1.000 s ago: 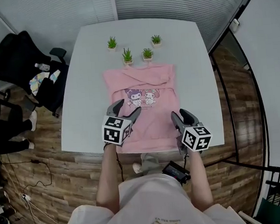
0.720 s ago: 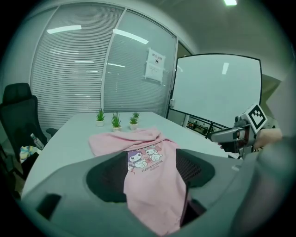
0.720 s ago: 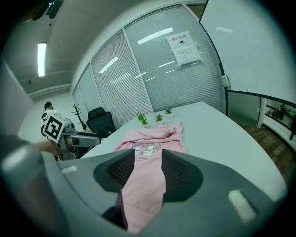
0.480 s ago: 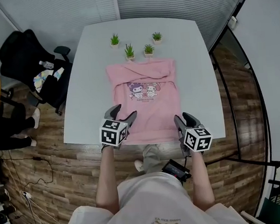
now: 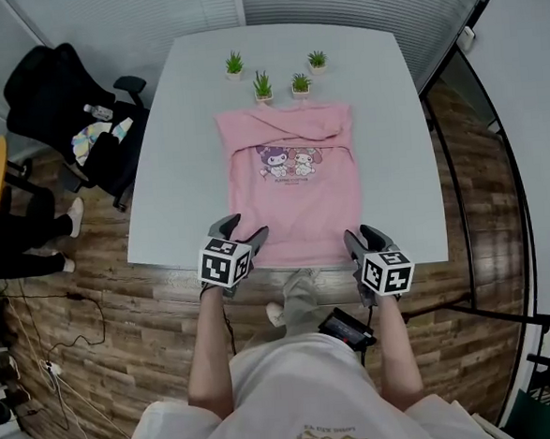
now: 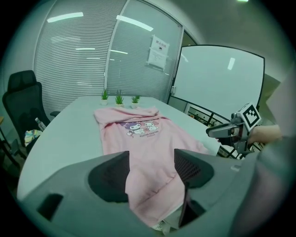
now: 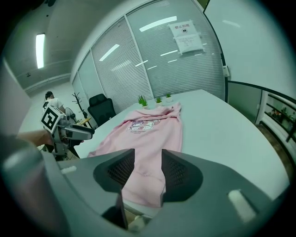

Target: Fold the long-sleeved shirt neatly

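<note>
The left gripper (image 5: 245,226) has its jaws wide, though they have just been closing a little. The right gripper (image 5: 360,233) is about half open. Each has the near hem of the pink shirt (image 5: 296,189) loose between its pads. The shirt lies flat on the white table (image 5: 178,174).

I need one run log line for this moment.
shirt: flat on table | left tool: open, jaws just closing, hem between | right tool: open, at hem
</note>
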Demonstrator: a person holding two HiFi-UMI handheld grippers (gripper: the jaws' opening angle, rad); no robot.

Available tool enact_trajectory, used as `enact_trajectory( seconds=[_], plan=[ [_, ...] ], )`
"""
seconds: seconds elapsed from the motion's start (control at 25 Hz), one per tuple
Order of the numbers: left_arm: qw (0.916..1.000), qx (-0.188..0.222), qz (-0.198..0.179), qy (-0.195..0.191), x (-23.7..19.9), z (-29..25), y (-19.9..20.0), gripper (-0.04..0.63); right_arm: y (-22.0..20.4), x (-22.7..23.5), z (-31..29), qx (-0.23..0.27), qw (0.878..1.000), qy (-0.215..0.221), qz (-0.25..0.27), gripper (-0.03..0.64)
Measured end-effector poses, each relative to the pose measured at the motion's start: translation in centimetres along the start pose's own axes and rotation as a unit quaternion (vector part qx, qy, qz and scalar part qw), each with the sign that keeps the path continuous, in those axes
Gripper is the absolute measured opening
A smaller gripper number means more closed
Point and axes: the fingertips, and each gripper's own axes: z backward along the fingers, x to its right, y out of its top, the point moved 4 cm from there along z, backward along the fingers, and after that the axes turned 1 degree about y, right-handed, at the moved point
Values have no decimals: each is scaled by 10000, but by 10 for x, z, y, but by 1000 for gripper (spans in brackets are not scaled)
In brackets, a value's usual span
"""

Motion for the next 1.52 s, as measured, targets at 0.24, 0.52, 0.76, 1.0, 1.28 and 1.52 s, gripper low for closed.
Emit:
enact_trajectory(
  seconds=[0.24, 0.52, 0.76, 1.0, 1.28, 1.52],
  plan=[
    [9996, -259, 81, 41, -1, 3, -28, 308, -27, 3, 0, -273, 9996, -53, 14, 183],
    [9976, -682, 115, -65, 7, 2, -65, 291, -58, 7, -2, -660, 9973, -140, 303, 184],
    [9931, -1127, 291, 151, 4, 6, -98, 287, -76, 8, -1, -862, 9955, -154, 374, 186],
    [9848, -1502, 620, 616, -7, 6, -114, 278, -84, 10, -6, -985, 9939, -202, 444, 196],
    [9822, -1621, 540, 778, -8, 9, -117, 195, -87, 9, -8, -1096, 9873, -467, 1048, 160],
    [9834, -1561, 619, 686, -4, 12, -117, 46, -84, 2, -3, -1072, 9899, -267, 887, 34]
  ],
)
